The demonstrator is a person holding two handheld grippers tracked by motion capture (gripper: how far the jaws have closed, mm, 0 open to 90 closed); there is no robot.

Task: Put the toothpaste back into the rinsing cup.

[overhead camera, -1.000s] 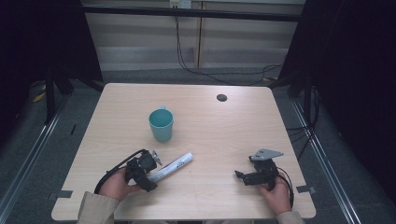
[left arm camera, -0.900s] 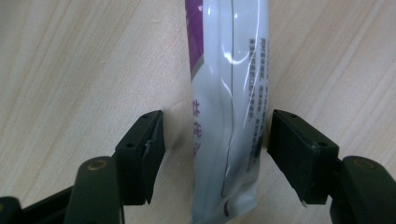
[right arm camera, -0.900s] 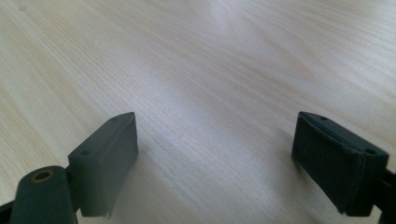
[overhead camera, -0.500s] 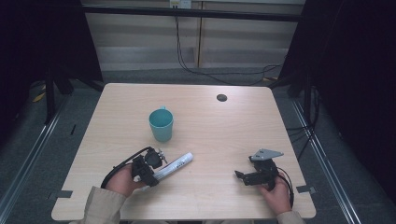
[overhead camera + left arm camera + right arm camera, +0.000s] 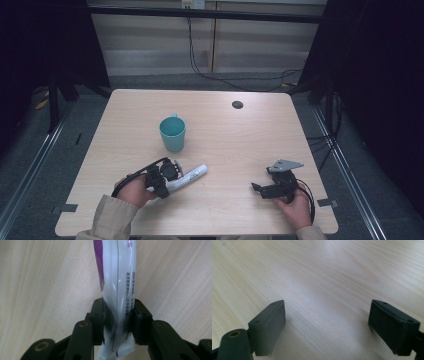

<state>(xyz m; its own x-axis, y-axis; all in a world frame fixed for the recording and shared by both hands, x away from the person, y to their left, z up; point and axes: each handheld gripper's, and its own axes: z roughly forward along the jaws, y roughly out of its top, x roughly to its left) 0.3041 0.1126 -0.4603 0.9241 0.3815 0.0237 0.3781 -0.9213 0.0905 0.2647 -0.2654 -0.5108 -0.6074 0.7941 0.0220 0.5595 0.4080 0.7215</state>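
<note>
Light wood desk [image 5: 215, 130], person's forearms coming in from the near edge. Left hand-held gripper [image 5: 159, 178] sits at the near-left part of the desk, jaws pinched on the crimped end of a white tube [image 5: 187, 177] (purple band on one side, small printed text). In the left gripper view the tube [image 5: 117, 290] runs straight away from the jaws, both pads pressed against its sides, flat tail sticking out toward the camera. Tube lies low over the desk, cap end pointing right and away from the person; whether it touches the wood I cannot tell.

Right hand-held gripper [image 5: 264, 189] at near-right, well apart from the tube, held in the right hand [image 5: 295, 205], grey three-cornered plate on top. Its jaws are spread wide with bare wood between them in the right gripper view [image 5: 327, 327].

Teal cup [image 5: 172, 133] stands upright near desk centre, beyond the tube, apart from it. Small dark round spot [image 5: 237, 104] on the far part of the desk.
</note>
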